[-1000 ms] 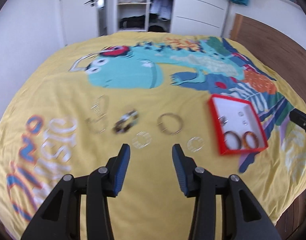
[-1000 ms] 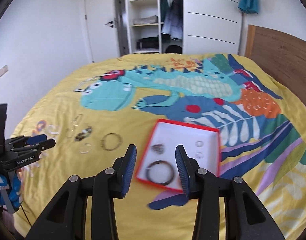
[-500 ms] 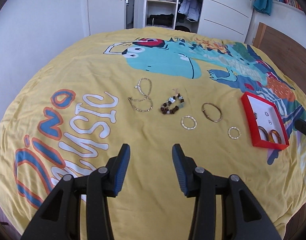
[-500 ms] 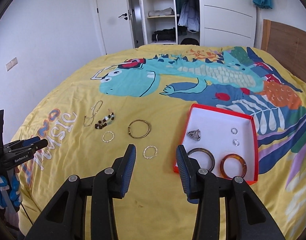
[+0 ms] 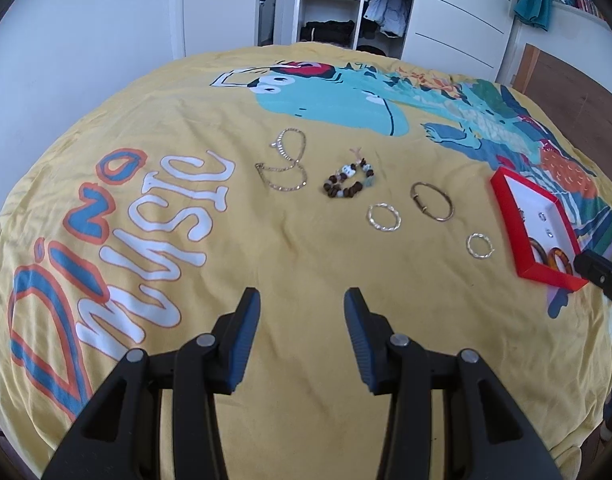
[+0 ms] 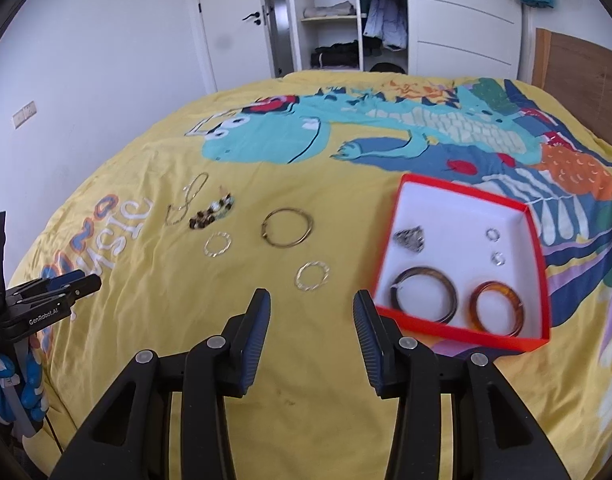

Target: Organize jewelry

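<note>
A: Five pieces were left loose on the bedspread [image 5: 154, 92] in the left wrist view: a chain necklace [image 5: 284, 166], a beaded bracelet [image 5: 348, 181], a thin bangle [image 5: 431, 201] and two twisted silver hoops [image 5: 383, 217], strung out toward the bed's right edge. The red tray [image 5: 524, 192] sat at that edge. The left gripper [image 5: 302, 320] hung above bare yellow cloth near the front edge, its fingers parted with nothing between them.

B: And the right wrist view?

A: The tray [image 6: 462, 190] already held a dark bangle [image 6: 425, 294], an amber bangle [image 6: 496, 308], two small rings [image 6: 493, 234] and a silver charm [image 6: 409, 238]. The nearer hoop [image 6: 312, 275] lay just ahead of the right gripper [image 6: 312, 320], whose fingers stood apart, holding nothing, beside the tray's front left corner.

B: So roughly half done?

A: I'd judge so. Five things were stowed and five waited, and that hoop looked the likeliest next pick.
</note>
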Tool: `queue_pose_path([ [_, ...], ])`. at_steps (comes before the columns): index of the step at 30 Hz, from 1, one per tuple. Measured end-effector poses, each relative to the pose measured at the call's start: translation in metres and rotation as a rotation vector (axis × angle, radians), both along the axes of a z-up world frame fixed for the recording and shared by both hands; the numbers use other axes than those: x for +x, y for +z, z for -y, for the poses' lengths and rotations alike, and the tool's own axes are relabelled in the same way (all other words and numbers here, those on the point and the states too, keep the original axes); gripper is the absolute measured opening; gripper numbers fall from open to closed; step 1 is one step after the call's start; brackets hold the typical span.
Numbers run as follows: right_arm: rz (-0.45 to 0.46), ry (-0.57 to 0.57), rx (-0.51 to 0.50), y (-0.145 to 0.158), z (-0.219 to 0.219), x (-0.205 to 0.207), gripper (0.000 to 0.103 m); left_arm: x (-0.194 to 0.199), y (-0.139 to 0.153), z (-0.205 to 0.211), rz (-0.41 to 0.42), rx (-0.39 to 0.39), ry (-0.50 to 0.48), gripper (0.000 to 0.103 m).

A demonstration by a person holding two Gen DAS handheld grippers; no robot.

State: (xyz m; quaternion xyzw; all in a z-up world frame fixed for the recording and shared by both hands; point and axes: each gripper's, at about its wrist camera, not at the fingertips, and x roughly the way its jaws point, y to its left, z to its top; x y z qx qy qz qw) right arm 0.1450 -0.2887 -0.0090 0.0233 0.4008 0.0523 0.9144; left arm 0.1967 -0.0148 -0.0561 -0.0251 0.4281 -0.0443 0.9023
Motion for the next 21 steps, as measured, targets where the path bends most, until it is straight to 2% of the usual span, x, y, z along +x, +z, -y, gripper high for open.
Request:
queue_pose_path([
  [12,-0.048,0.069,-0.018,-0.03,-0.034,0.001,0.044,0.001,-0.024,-0.006,-0.049,-0.035,-0.001,0.042],
  [21,-0.069,0.086,0.0,-0.049,-0.046,0.005,0.044,0.004,-0.031,-0.003,-0.036,-0.03,0.006,0.042],
])
